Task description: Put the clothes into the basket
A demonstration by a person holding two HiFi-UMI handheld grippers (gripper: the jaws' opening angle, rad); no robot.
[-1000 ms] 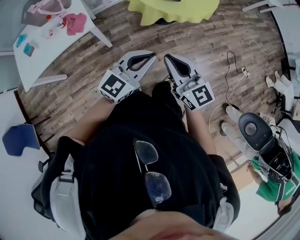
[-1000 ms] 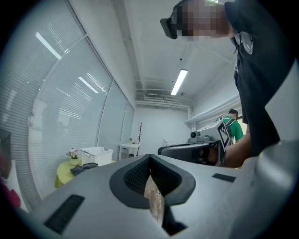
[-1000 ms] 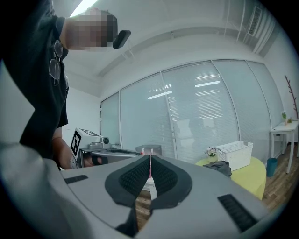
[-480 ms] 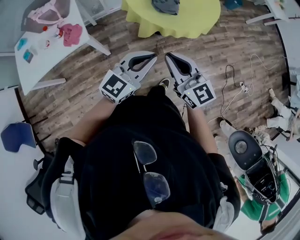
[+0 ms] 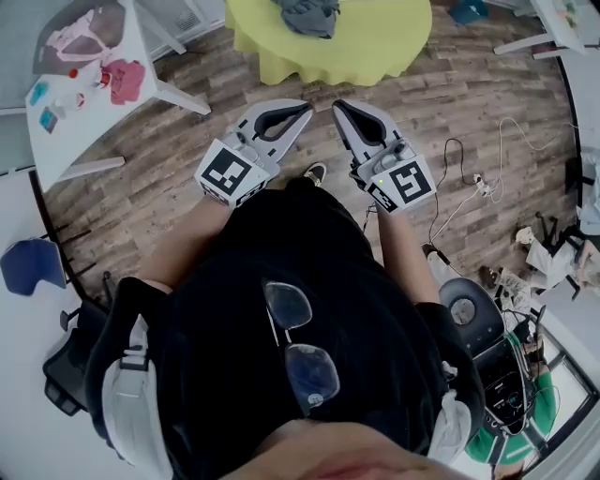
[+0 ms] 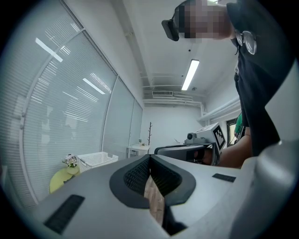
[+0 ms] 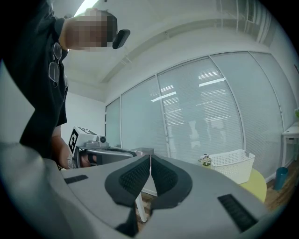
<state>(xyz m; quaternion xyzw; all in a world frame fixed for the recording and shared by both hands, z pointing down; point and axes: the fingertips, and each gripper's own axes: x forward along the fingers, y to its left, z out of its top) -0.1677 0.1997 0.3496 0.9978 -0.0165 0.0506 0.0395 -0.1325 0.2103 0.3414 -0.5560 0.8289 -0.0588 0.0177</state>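
Note:
In the head view, a grey heap of clothes (image 5: pixel 307 13) lies on a round yellow table (image 5: pixel 356 52) at the top edge. The white slatted basket (image 6: pixel 96 160) stands on that table; it also shows in the right gripper view (image 7: pixel 232 165). My left gripper (image 5: pixel 307 108) and right gripper (image 5: pixel 337 104) are held side by side over the wooden floor, pointing at the table and short of it. The left gripper (image 6: pixel 150 157) is shut with nothing between its jaws. The right gripper (image 7: pixel 150 157) is likewise shut and empty.
A white table (image 5: pixel 56 141) with a pink cloth (image 5: pixel 120 79) and small items stands at the upper left. There is a blue chair (image 5: pixel 28 264) at the left, and cables (image 5: pixel 469 178) and a black device (image 5: pixel 464 307) on the floor at the right. A small flower pot (image 7: pixel 204 160) sits beside the basket.
The yellow table has come closer and lower in the head view, and the grey clothes on it have come into sight. Both grippers stay shut, side by side.

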